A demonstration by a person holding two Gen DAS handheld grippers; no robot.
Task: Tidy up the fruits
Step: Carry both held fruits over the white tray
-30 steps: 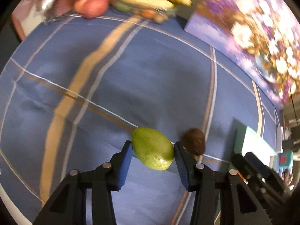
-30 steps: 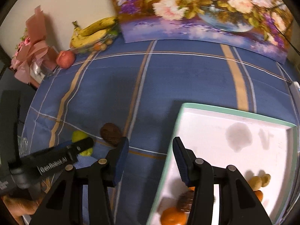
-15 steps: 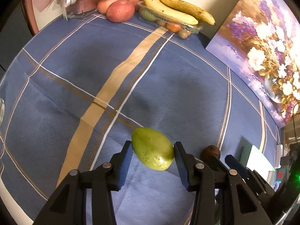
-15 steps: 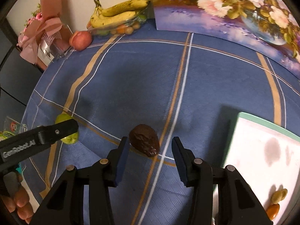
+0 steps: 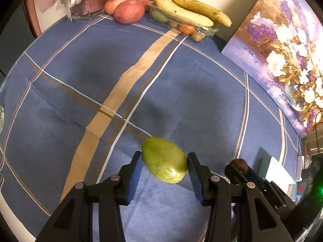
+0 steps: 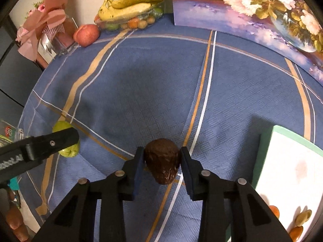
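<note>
**Gripping two fruits over a blue plaid tablecloth**

Pinching a green mango (image 5: 164, 160), the left gripper (image 5: 164, 159) presses its blue pads against the fruit's two flanks. The mango's long axis runs diagonally in the left wrist view, its blunter end pointing up and left toward the far side of the table, its narrower end pointing down and right toward the camera. It sits just over the blue tablecloth (image 5: 181, 84); whether it touches the cloth cannot be told.

The right gripper (image 6: 162, 162) has just been closing, and its pads now press on a dark brown fruit (image 6: 162, 163) (rough-skinned, perhaps an avocado) between them. This fruit's long axis runs nearly straight away from the camera, broad end toward the far wall, tapered end toward the gripper's body.

To the right stands a white tray (image 6: 268, 133) with a green rim, holding a few small orange and yellowish fruits at its near corner. At the table's far edge lie bananas (image 6: 129, 6) on a clear punnet, a red apple (image 6: 86, 34), and a flower painting (image 6: 252, 14).
</note>
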